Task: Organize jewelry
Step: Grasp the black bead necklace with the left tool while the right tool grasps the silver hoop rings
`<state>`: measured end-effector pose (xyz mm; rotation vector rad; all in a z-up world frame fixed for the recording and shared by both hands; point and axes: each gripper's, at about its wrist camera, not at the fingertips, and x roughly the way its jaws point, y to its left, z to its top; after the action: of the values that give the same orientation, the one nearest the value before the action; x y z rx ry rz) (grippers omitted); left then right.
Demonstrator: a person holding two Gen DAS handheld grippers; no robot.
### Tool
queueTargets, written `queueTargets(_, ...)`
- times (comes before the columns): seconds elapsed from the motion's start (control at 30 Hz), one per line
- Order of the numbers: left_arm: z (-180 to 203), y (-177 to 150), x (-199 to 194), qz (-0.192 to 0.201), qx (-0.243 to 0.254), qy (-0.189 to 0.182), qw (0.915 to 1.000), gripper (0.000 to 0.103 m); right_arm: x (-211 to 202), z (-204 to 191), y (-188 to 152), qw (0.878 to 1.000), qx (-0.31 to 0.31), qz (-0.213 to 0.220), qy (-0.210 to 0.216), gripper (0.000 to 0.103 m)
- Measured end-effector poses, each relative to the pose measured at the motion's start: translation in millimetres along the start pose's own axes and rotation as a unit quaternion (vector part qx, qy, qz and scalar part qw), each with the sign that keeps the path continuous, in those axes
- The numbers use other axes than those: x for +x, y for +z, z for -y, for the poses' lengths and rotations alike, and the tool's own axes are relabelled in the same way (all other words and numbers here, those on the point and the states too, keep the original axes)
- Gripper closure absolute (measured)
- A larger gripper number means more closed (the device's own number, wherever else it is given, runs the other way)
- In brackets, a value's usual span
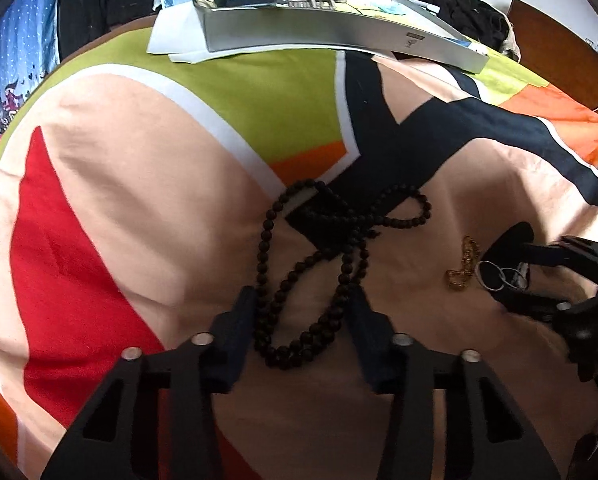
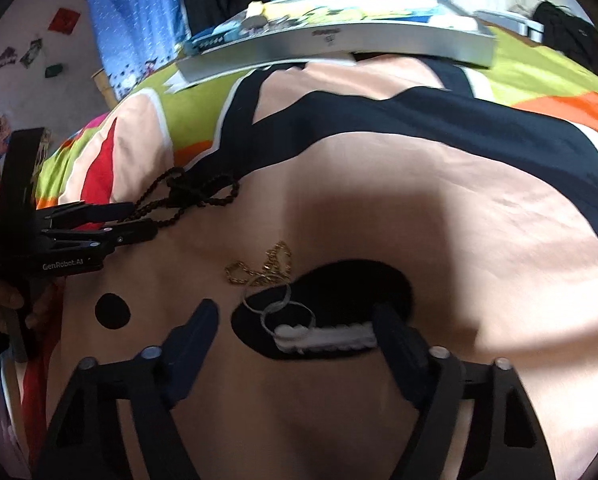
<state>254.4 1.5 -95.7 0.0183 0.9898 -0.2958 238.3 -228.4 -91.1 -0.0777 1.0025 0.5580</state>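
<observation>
A long black bead necklace point(image 1: 319, 248) lies tangled on the patterned bedspread; it also shows in the right wrist view point(image 2: 187, 196). My left gripper point(image 1: 301, 300) is open, its fingers on either side of the necklace's near loops. A gold chain point(image 1: 463, 260) lies to the right; in the right wrist view it point(image 2: 263, 268) sits just beyond several linked silver rings point(image 2: 277, 306) and a white beaded piece point(image 2: 323, 336) on a black patch. My right gripper point(image 2: 295, 312) is open around the rings and the white piece.
A flat silver box point(image 1: 339, 28) with small items on top lies at the far side of the bed, on white papers point(image 1: 171, 36). It also shows in the right wrist view point(image 2: 339, 44). Dark clothes point(image 1: 467, 12) lie at the back right.
</observation>
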Motion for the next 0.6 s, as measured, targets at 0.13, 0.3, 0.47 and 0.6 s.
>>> queueTargets(0.13,4.6,-0.8,-3.0,-0.006,-0.007,-0.005,0.9999,0.081,17.8,-5.2,6.8,1.000,-0.019,-0.024,0.004,0.037)
queueTargets(0.3,2.6,-0.9,-11.0,-0.020,-0.033,-0.019,0.9991,0.091,23.4,-7.7,9.6,0.999,-0.022,-0.030,0.006,0.058)
queueTargets(0.47,3.2,-3.1,-24.3,-0.031,-0.056,-0.027,0.9976,0.095,21.2,-6.9,7.0,0.999,-0.014,-0.030,0.011,0.075)
queueTargets(0.6,13.1,-10.0,-38.4,-0.030,-0.056,-0.038,0.9972,0.095,13.2,-6.5,2.0,1.000,-0.005,-0.023,0.017,0.075)
